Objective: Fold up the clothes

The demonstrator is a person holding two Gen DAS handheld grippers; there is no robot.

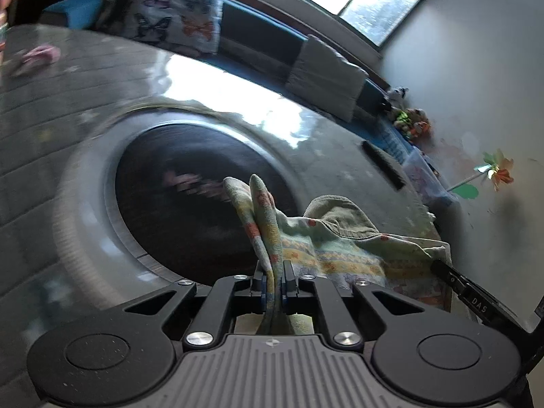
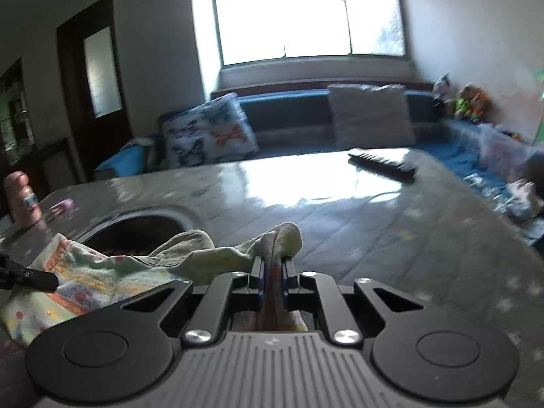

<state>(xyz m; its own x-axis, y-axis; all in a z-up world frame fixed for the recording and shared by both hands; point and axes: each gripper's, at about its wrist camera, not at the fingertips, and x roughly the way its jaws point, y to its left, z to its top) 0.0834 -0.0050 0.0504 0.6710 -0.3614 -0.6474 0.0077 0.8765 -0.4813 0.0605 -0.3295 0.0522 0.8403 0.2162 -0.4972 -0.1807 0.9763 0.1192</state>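
A small patterned garment [image 1: 343, 248], pale green and yellow with orange dots, hangs stretched between my two grippers above a grey table. My left gripper [image 1: 273, 272] is shut on one bunched edge of it, which sticks up past the fingers. My right gripper [image 2: 273, 267] is shut on the other edge of the garment [image 2: 102, 272]. In the left wrist view the right gripper's fingers [image 1: 452, 275] show at the right edge. In the right wrist view the left gripper's fingertip [image 2: 37, 277] shows at the left edge.
The grey table [image 2: 391, 238] has a round dark opening [image 1: 204, 204] in its top. A black remote [image 2: 382, 163] lies at its far side. A small pink item [image 1: 37, 55] lies at the far left. A blue sofa [image 2: 289, 112] with cushions stands behind, under a window.
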